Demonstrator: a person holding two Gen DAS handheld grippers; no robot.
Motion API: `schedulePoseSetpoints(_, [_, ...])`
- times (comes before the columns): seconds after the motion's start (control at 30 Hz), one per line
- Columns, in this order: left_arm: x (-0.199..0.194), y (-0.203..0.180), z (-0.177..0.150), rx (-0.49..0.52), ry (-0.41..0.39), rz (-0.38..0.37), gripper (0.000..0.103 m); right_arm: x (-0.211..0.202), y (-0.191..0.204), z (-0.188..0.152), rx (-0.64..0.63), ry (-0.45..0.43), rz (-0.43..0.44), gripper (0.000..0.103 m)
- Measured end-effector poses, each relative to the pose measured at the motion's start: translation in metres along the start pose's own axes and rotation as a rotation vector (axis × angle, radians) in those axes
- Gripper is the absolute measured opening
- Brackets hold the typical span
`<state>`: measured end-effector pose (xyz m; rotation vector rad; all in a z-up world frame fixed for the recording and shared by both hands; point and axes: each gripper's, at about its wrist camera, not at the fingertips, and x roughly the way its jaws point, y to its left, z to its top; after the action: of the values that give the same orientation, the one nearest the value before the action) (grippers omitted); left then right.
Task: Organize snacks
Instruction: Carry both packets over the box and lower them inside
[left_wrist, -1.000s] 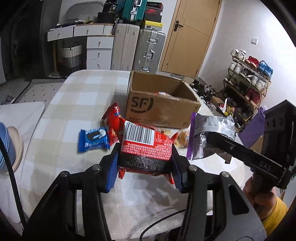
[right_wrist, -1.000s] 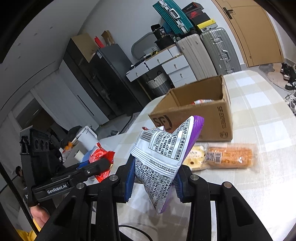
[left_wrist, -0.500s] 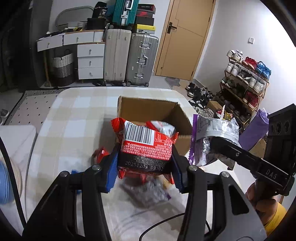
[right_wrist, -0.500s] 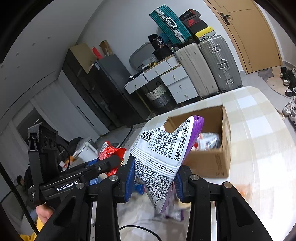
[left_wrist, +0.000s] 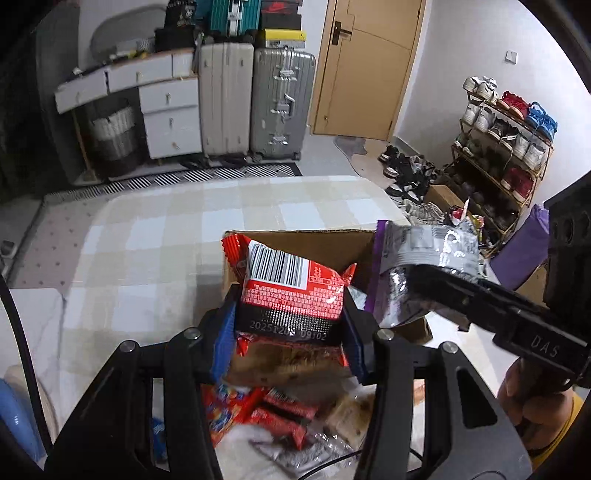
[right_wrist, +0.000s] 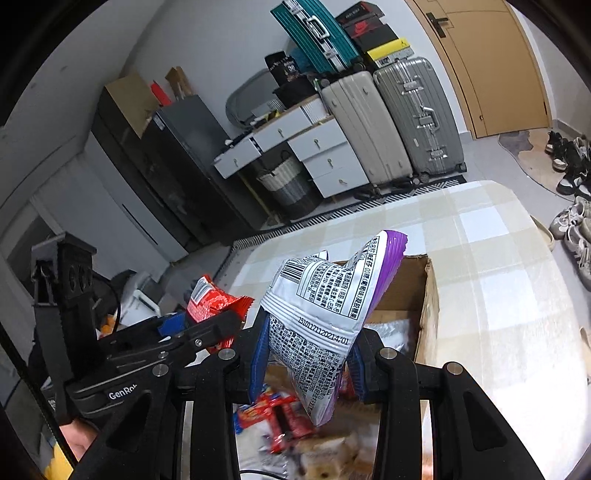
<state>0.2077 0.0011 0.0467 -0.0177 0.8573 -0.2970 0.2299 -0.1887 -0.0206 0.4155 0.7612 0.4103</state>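
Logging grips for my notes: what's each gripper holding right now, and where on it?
The left gripper clamps the red snack packet across its lower black band. The right gripper clamps the silver-purple snack bag across its lower-middle.

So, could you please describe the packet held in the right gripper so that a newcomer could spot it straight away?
Start at the open cardboard box on the checked tablecloth. Just above its near side, the right gripper pinches a silver snack bag with black print and a barcode. Its purple edge sets it apart from the red snack packet in the left gripper.
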Motion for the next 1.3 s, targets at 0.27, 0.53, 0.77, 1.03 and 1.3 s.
schedulePoseSetpoints(0.27, [0.08, 0.008, 0.043, 0.039, 0.062, -0.008, 0.046, 0.034, -0.025, 0.007, 0.065, 0.047, -0.023, 0.037])
schedulePoseSetpoints(0.53, [0.141, 0.016, 0.051, 0.01, 0.157, -0.045, 0.047, 0.053, -0.028, 0.005, 0.006, 0.094, -0.076, 0.037])
schedulePoseSetpoints(0.77, [0.173, 0.023, 0.043, -0.012, 0.193, -0.037, 0.047, 0.064, -0.033, 0.004, -0.001, 0.127, -0.09, 0.037])
schedulePoseSetpoints(1.03, [0.183, 0.026, 0.026, -0.025, 0.219, -0.026, 0.049, 0.072, -0.032, 0.006, -0.006, 0.139, -0.103, 0.037])
schedulePoseSetpoints(1.3, [0.183, 0.028, 0.021, -0.035, 0.222, -0.032, 0.05, 0.072, -0.027, 0.008, -0.021, 0.134, -0.104, 0.037])
